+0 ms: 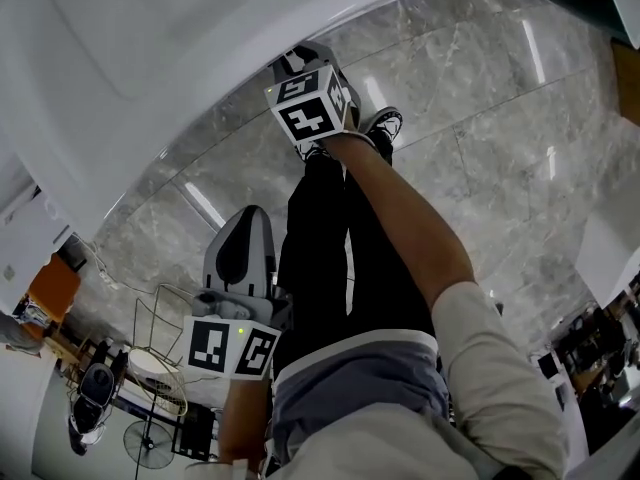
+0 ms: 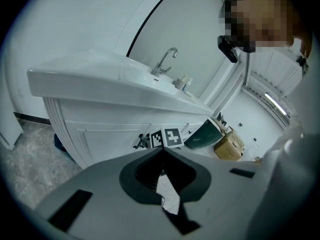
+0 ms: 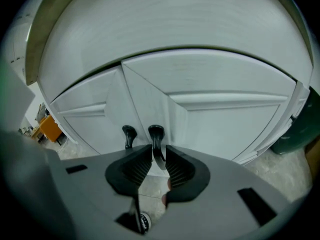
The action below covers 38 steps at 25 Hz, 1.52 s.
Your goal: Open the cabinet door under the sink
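Observation:
The white cabinet (image 3: 210, 104) under the sink has two doors with two black handles side by side at the seam. My right gripper (image 3: 158, 159) is shut on the right handle (image 3: 156, 136), one ribbed pad on each side of it; the left handle (image 3: 129, 134) stands free. In the head view my right gripper (image 1: 296, 66) is held out at arm's length against the cabinet front (image 1: 150, 58). My left gripper (image 1: 248, 220) hangs back by my hip, shut and empty. From the left gripper view its jaws (image 2: 162, 150) meet at the tip, facing the cabinet (image 2: 100, 134) and faucet (image 2: 166, 60).
A grey marble floor (image 1: 500, 148) lies below, with my legs and shoes (image 1: 385, 123) close to the cabinet. A dark green bin (image 2: 204, 134) and a cardboard box (image 2: 227, 146) stand to the cabinet's right. A fan and wire rack (image 1: 150, 408) sit behind me on the left.

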{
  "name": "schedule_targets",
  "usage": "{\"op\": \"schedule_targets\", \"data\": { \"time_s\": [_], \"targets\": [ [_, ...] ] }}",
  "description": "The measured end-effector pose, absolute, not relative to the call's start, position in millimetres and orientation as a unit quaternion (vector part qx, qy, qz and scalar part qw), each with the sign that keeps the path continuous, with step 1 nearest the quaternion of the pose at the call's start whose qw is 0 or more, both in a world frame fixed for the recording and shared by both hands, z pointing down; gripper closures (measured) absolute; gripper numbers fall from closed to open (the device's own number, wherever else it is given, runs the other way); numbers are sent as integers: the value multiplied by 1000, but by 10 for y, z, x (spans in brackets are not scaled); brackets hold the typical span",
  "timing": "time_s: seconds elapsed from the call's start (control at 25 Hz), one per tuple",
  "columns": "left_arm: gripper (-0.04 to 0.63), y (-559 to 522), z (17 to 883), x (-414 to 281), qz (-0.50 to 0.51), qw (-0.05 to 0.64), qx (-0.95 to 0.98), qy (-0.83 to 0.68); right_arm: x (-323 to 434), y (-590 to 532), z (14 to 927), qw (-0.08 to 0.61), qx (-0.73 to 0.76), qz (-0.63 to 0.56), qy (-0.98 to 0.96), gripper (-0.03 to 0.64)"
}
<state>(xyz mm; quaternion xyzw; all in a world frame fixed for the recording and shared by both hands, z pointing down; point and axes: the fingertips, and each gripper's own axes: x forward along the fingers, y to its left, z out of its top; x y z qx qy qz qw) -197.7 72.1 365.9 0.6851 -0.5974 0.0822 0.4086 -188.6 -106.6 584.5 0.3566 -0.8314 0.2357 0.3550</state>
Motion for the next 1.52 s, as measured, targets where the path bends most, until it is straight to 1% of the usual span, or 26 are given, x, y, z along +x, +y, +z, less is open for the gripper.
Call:
{"op": "schedule_targets", "data": {
  "time_s": [0.16, 0.28, 1.52],
  "targets": [
    [595, 808, 3715, -2028, 83, 416, 679, -600, -1895, -1063, 5856, 356, 371, 232, -826, 529],
    [595, 822, 3746, -2052, 83, 419, 678, -598, -1897, -1072, 5870, 364, 371, 222, -825, 557],
    [595, 941, 3819, -1807, 87, 434, 664, -603, -1695, -843, 5846, 374, 325, 192, -847, 560]
  ]
}}
